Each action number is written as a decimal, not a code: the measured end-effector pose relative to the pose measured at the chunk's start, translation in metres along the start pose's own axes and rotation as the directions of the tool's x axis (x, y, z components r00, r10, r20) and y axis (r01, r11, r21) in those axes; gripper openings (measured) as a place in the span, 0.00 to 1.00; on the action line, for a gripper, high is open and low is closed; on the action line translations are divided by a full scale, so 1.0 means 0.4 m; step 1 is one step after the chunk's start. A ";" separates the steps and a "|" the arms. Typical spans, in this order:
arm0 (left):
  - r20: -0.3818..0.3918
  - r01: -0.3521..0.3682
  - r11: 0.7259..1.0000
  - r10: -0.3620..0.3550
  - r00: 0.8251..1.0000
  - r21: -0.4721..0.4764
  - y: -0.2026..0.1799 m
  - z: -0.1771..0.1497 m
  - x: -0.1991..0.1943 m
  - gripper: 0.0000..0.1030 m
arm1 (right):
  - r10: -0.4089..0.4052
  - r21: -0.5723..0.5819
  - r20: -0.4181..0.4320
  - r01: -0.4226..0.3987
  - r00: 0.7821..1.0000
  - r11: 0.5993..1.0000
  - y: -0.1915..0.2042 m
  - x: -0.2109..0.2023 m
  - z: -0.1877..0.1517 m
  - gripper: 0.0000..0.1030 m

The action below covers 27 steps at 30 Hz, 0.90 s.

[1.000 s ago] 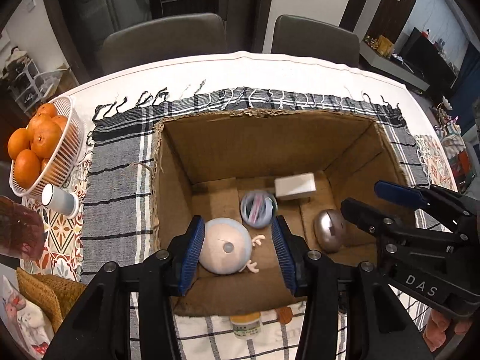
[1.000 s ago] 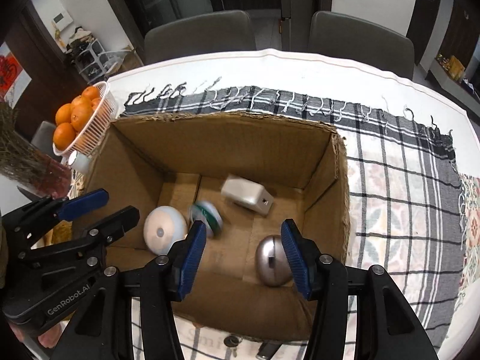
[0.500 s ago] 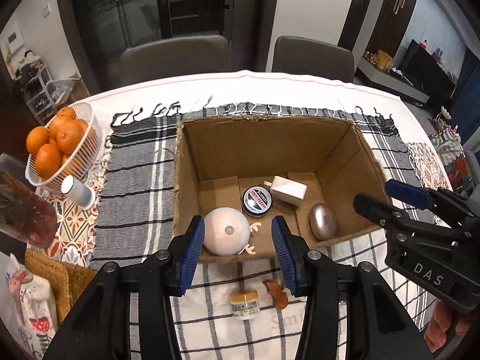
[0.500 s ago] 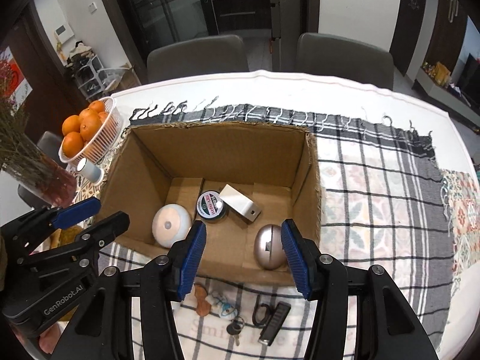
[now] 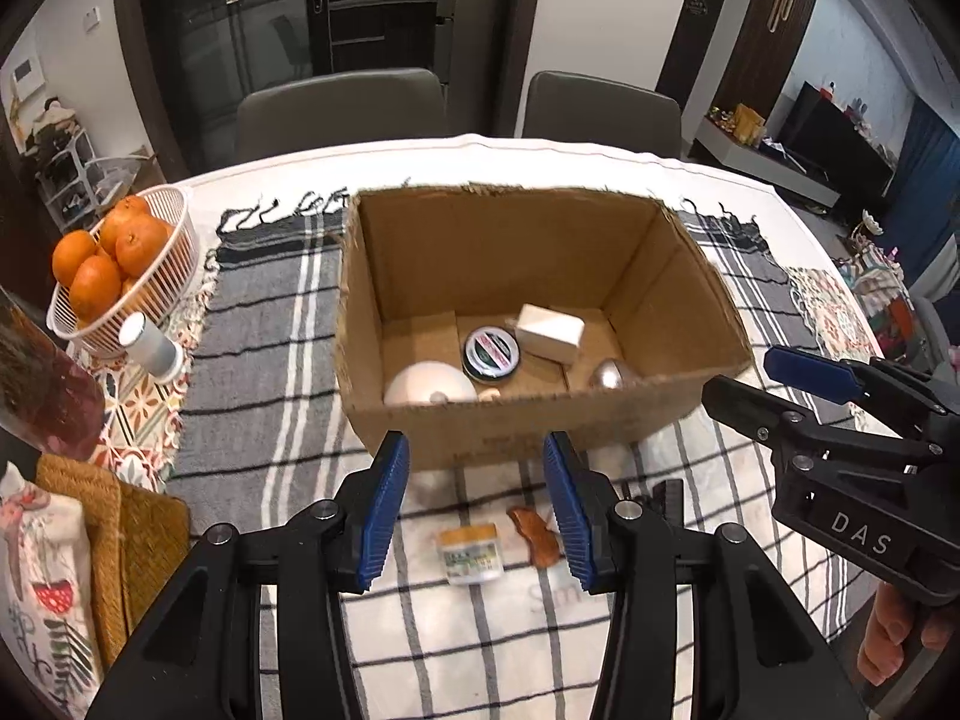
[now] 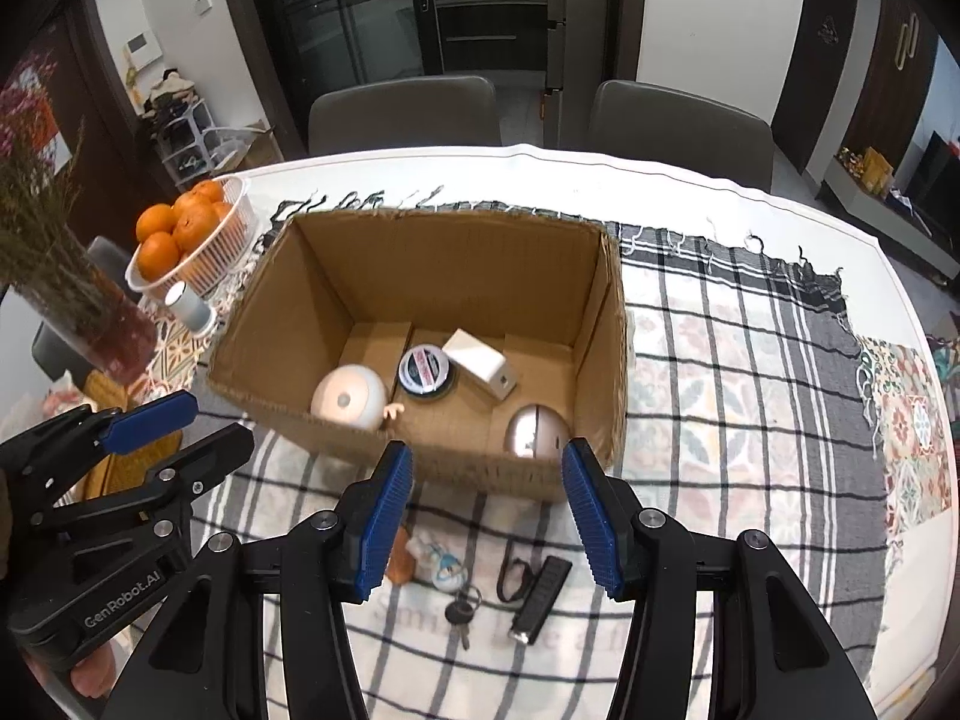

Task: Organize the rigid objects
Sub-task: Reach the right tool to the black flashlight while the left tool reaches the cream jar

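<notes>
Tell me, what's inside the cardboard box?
Inside the box: a white dome, a round tin, a white block and a silver egg shape. The near wall hides their lower edges.

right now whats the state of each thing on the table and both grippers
cardboard box: open at the top, four things inside
round tin: lid on, flat in the box
white dome: in the box
white block: tilted, in the box
small jar: upright, outside the box
flashlight: lying on the cloth
left gripper: open, empty
right gripper: open, empty
</notes>
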<state>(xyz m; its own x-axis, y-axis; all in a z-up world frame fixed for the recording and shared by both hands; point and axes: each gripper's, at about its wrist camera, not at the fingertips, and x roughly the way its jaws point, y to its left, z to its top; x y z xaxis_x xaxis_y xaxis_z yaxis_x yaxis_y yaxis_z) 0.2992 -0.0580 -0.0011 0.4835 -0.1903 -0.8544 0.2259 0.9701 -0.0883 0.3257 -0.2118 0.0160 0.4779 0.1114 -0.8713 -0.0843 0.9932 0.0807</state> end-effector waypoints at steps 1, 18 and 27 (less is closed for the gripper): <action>-0.003 0.005 1.000 -0.005 1.000 -0.001 -0.002 -0.009 0.001 0.44 | 0.001 -0.002 -0.002 -0.001 1.000 1.000 0.000 -0.001 -0.008 0.52; -0.082 0.005 1.000 -0.004 0.997 0.007 -0.017 -0.118 0.062 0.44 | -0.006 0.017 -0.119 0.008 0.993 1.000 -0.013 0.057 -0.125 0.52; -0.119 0.011 1.000 -0.010 0.993 0.009 -0.010 -0.150 0.096 0.44 | -0.011 0.016 -0.172 0.014 0.985 1.000 -0.007 0.088 -0.156 0.52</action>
<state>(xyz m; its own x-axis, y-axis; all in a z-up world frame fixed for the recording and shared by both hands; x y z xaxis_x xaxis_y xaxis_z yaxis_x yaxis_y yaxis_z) 0.2659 -0.0600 -0.0643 0.3767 -0.1806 -0.9086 0.2388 0.9666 -0.0931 0.2880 -0.2128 -0.0450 0.3213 0.0926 -0.9424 -0.0638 0.9951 0.0760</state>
